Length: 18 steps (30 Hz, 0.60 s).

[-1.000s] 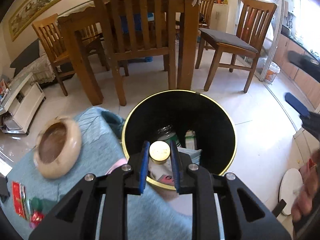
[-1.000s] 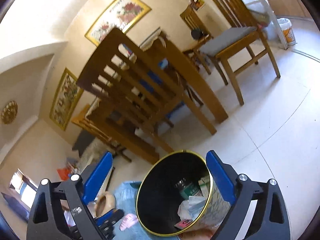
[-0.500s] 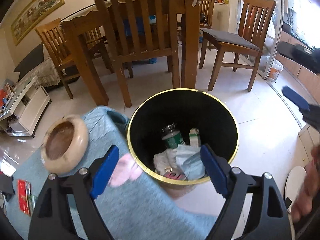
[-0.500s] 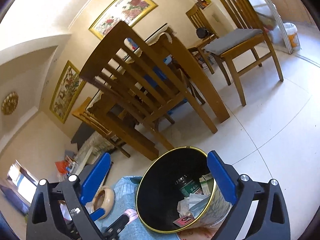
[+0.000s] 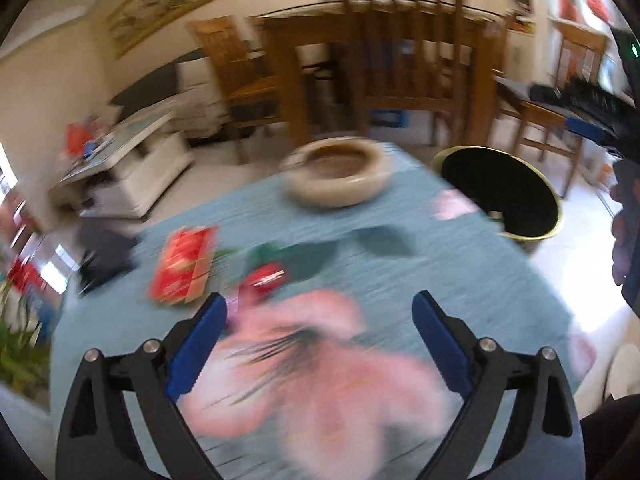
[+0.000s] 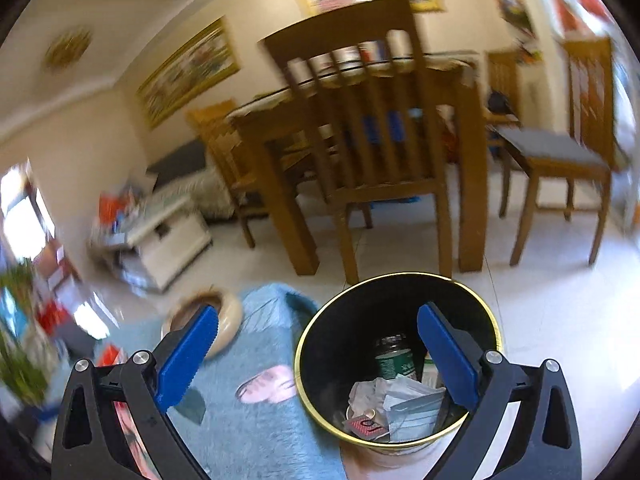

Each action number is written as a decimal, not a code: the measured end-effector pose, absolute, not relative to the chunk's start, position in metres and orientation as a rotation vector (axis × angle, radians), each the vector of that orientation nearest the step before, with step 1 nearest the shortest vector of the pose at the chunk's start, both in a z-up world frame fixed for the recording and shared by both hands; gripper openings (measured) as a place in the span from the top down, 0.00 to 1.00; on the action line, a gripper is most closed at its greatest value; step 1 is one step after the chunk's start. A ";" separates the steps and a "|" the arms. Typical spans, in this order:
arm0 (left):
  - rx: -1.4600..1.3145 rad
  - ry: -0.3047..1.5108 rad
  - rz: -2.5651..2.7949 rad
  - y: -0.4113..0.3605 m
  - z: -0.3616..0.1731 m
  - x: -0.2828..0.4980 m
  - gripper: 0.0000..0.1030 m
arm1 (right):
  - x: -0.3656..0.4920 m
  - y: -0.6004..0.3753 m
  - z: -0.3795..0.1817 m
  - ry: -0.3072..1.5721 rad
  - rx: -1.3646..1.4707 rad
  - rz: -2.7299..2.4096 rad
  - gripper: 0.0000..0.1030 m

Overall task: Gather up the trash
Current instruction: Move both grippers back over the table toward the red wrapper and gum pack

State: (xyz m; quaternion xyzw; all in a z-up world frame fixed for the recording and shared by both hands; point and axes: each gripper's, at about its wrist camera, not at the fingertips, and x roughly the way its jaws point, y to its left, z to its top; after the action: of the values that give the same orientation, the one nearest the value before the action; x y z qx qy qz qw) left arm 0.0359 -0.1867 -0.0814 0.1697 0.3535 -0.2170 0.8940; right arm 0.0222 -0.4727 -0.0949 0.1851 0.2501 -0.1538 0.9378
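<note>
My left gripper (image 5: 320, 308) hangs over the blue flowered cloth (image 5: 420, 280), its jaws opening wide with nothing between them. Ahead of it lie a red packet (image 5: 184, 264) and a small red wrapper (image 5: 266, 278), both blurred. The black bin with a gold rim (image 5: 502, 190) stands off the cloth's far right corner. My right gripper (image 6: 318, 322) is open and empty above the same bin (image 6: 316, 364), which holds a green jar (image 6: 394, 360), crumpled paper (image 6: 366, 394), a blue face mask (image 6: 414, 410) and a red wrapper (image 6: 364, 426).
A beige bowl (image 5: 338, 172) sits at the cloth's far edge. Wooden chairs (image 6: 360, 136) and a dining table (image 6: 460, 92) stand behind the bin. A white low cabinet (image 5: 128, 168) is at the left. A person's hand (image 5: 624, 236) shows at the right edge.
My left gripper let the gold-lidded item fall into the bin, opened wide and swung left over the cloth toward the red wrappers. My right gripper rolled level and shifted above the bin.
</note>
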 end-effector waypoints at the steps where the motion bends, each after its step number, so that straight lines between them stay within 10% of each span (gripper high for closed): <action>1: 0.335 0.741 -0.431 -0.172 -0.081 0.039 0.08 | 0.028 -0.462 -0.095 0.524 0.344 -0.304 0.04; 18: 0.064 0.769 -0.183 0.008 -0.074 0.072 0.03 | 0.089 -0.269 -0.128 0.718 0.065 0.044 0.04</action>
State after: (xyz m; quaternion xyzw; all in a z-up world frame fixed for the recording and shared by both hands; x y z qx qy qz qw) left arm 0.0721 0.0077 -0.0737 0.0312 0.3745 -0.0891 0.9224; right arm 0.0886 -0.2692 -0.1277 0.0318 0.3513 0.0214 0.9355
